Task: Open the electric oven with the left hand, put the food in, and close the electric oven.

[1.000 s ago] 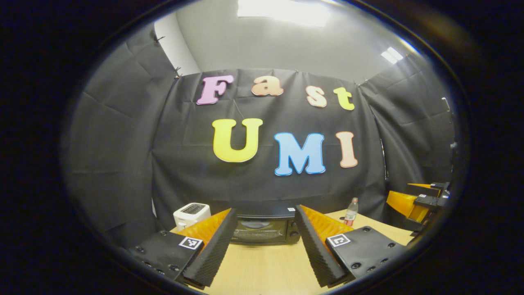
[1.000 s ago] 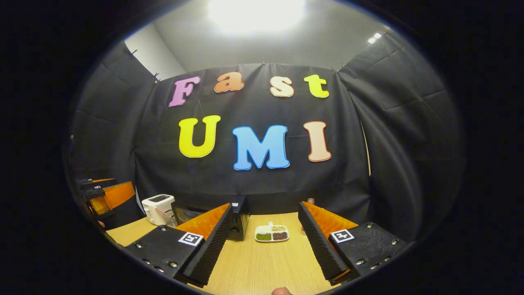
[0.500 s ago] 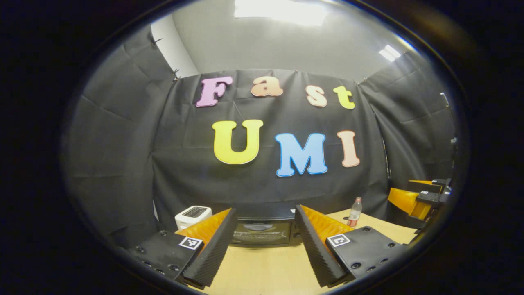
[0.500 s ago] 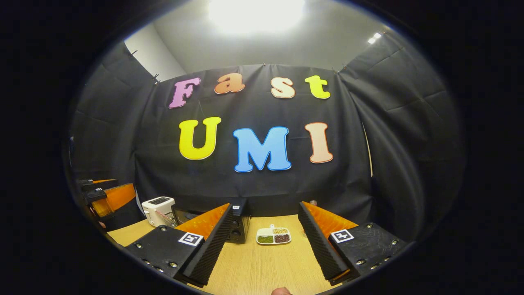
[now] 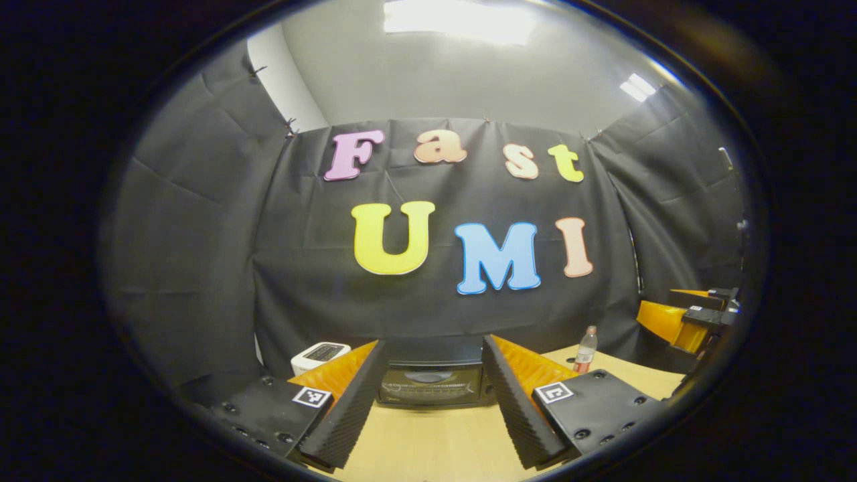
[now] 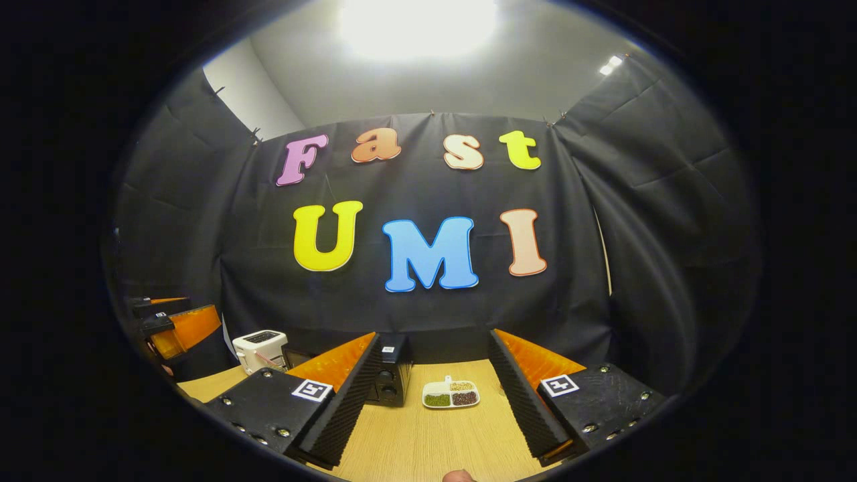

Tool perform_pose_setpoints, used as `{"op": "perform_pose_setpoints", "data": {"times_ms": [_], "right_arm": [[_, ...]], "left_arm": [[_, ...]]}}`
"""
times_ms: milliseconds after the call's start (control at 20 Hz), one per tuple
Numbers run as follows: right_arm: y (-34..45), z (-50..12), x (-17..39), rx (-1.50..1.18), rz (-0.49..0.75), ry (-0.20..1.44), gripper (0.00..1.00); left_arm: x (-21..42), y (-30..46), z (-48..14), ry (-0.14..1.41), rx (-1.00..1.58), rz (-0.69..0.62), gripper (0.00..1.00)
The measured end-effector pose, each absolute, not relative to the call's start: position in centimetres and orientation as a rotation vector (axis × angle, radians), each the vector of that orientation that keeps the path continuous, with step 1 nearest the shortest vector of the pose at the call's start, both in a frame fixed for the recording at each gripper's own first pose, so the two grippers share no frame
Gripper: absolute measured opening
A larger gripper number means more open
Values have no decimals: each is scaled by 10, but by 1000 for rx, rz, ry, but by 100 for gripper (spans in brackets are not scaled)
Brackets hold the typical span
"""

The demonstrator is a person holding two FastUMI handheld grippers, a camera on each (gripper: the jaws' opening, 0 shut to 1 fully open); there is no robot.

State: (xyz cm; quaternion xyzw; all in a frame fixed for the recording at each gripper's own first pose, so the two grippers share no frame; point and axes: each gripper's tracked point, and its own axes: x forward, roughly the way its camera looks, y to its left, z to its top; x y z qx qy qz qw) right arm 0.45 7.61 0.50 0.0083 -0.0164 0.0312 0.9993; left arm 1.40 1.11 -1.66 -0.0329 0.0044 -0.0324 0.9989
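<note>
A black electric oven (image 5: 430, 381) stands at the back of the wooden table with its door closed, straight ahead between the spread fingers of my left gripper (image 5: 432, 408), which is open and some way short of it. In the right gripper view the oven's knob side (image 6: 388, 381) peeks past the left finger. A white divided dish of food (image 6: 450, 395) lies on the table ahead of my right gripper (image 6: 435, 415), open and empty. The right gripper (image 5: 689, 318) also shows at the far right of the left gripper view, the left gripper (image 6: 174, 328) at the far left of the right one.
A white toaster (image 5: 319, 355) sits left of the oven, also seen as the toaster (image 6: 261, 347) in the right gripper view. A small bottle (image 5: 585, 349) with a red label stands right of the oven. The wooden table (image 6: 435, 448) stretches under both grippers.
Both views have tilted up and shifted a little, so the oven, dish and toaster sit lower. The oven is now centred between the left fingers. Both grippers stay open.
</note>
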Motion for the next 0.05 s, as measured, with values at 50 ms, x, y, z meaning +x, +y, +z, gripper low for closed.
{"op": "perform_pose_setpoints", "data": {"times_ms": [50], "right_arm": [[77,5,4,16,64,-34,97]], "left_arm": [[14,13,-15,4,-65,-64,99]]}}
